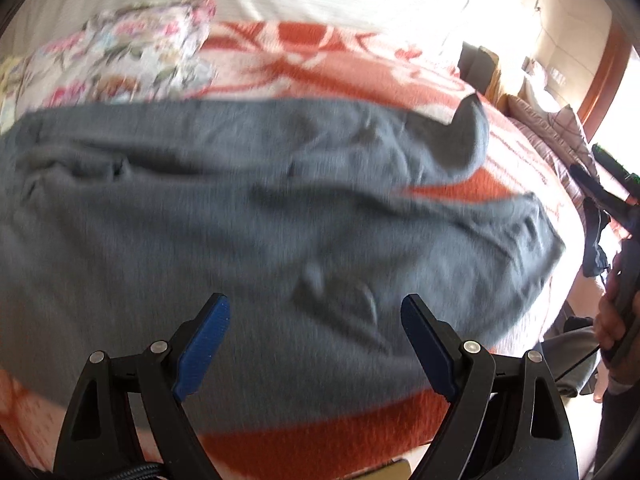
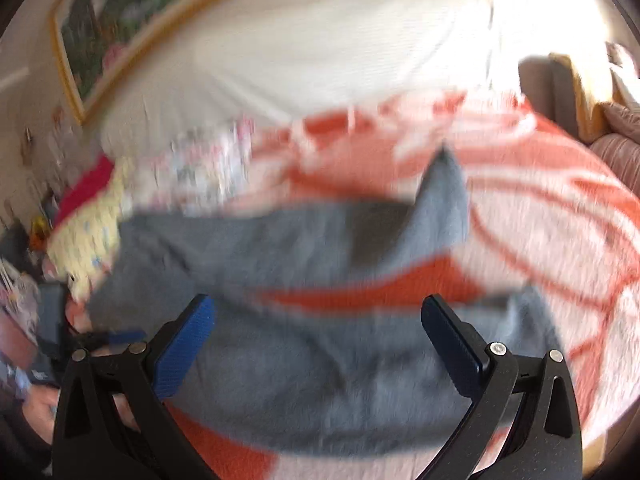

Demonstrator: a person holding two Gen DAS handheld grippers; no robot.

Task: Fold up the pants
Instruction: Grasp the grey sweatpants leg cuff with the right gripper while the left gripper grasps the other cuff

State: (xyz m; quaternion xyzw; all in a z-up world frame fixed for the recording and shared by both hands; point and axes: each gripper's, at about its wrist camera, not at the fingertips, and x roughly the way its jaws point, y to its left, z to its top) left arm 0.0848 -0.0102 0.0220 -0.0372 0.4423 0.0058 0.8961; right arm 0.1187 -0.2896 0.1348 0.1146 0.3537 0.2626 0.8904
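Two grippers are being held over grey pants [image 1: 248, 216], which are being spread, creased, across an orange-and-white patterned blanket [image 1: 344, 64] on a bed. No legible writing or brand is being shown; both views are being blurred. The left gripper [image 1: 316, 340] is being kept spread wide, its blue ribbed pads [image 1: 202, 354] clasping nothing; the right gripper [image 2: 318, 346] is likewise being held wide apart and bare. A floral pillow [image 1: 120, 60] is being seen beyond the pants, and a gold-framed picture [image 2: 120, 28] is hanging on the pale wall [image 2: 320, 52].
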